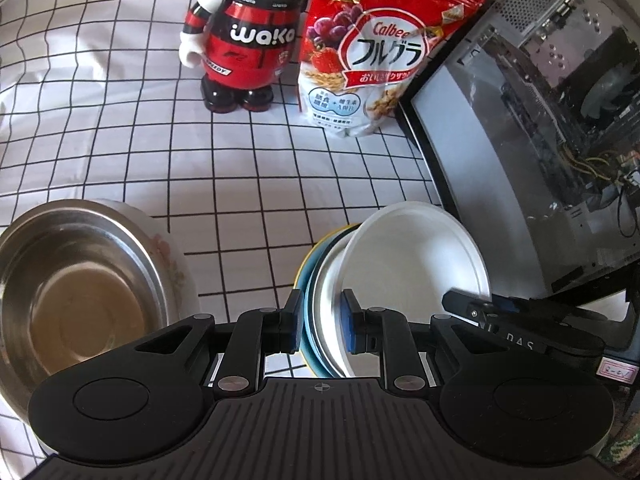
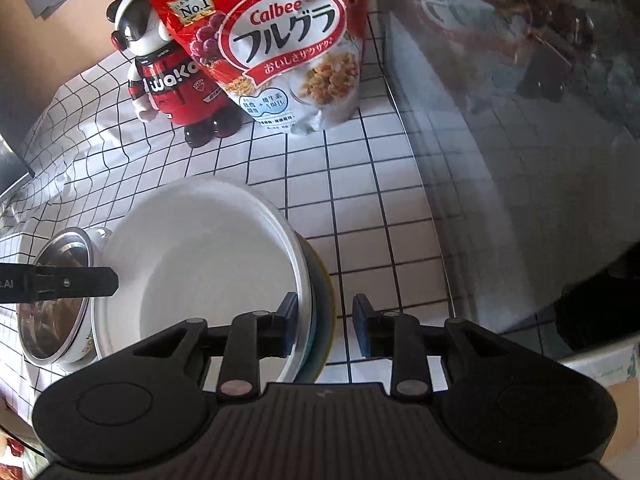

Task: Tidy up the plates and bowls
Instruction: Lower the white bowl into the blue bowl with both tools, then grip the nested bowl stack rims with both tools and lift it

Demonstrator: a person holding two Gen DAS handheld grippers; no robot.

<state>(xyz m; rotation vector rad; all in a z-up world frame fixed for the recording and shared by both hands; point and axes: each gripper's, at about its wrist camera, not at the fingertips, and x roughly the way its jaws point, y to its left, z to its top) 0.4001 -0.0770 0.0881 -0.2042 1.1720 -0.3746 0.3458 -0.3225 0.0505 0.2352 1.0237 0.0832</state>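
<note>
Plate stack (image 1: 320, 320), lower centre of the left view on the gridded tabletop (image 1: 240, 168): yellow and blue plates beneath, white plate (image 2: 200, 264) on top; steel bowl (image 1: 76, 280) nested in a patterned white bowl (image 2: 86, 346) at lower left, so sorting looks largely done. Left tongs (image 1: 320, 320) narrow, clamped on the stack's rim; right tongs (image 2: 326, 324) straddle the opposite rim, their pads clear of it. Plate count, the stack's near edge and the patterned bowl's interior are hidden.

bright daylight from 12 o'clock; glare on glass panel (image 2: 520, 140) at 2 o'clock; fisheye bending at edges; mostly sharp.
</note>
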